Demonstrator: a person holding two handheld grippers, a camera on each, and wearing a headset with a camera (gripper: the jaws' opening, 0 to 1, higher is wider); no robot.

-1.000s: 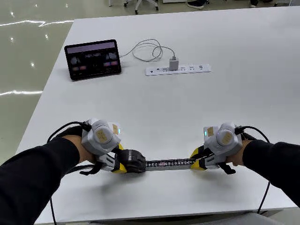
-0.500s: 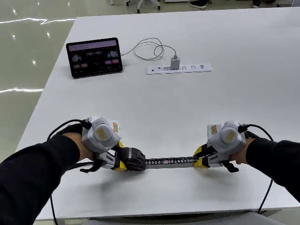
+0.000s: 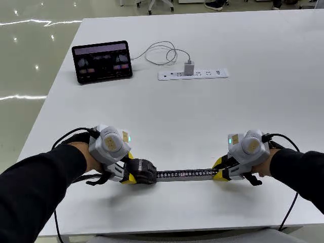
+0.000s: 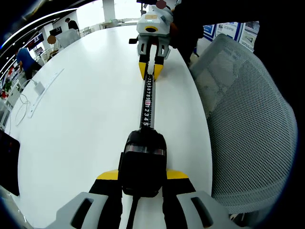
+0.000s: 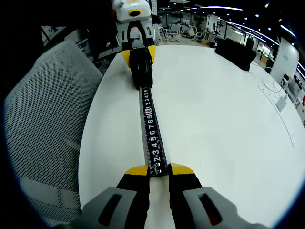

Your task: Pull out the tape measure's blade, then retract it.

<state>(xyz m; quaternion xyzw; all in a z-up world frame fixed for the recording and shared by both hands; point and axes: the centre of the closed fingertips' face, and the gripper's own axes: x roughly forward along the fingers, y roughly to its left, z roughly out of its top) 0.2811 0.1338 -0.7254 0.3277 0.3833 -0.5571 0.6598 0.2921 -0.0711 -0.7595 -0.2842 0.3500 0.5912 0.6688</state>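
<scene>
While the left gripper [image 3: 129,173] clamps the black tape measure case [image 3: 143,171] near the front edge of the table [image 3: 212,116], the right gripper [image 3: 219,170] pinches the tip of the blade [image 3: 185,174], stretched flat between them.

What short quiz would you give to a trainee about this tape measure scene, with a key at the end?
1. True or false: the left tongs are shut on the black, boxy tape measure case.
2. What do the right tongs pinch? A) the end of the pale numbered blade; B) the case; C) a screwdriver.
3. Fill in: far across the white table, a small white charger is plugged into the long white ___.

Key: 1 true; 2 A; 3 power strip.
</scene>
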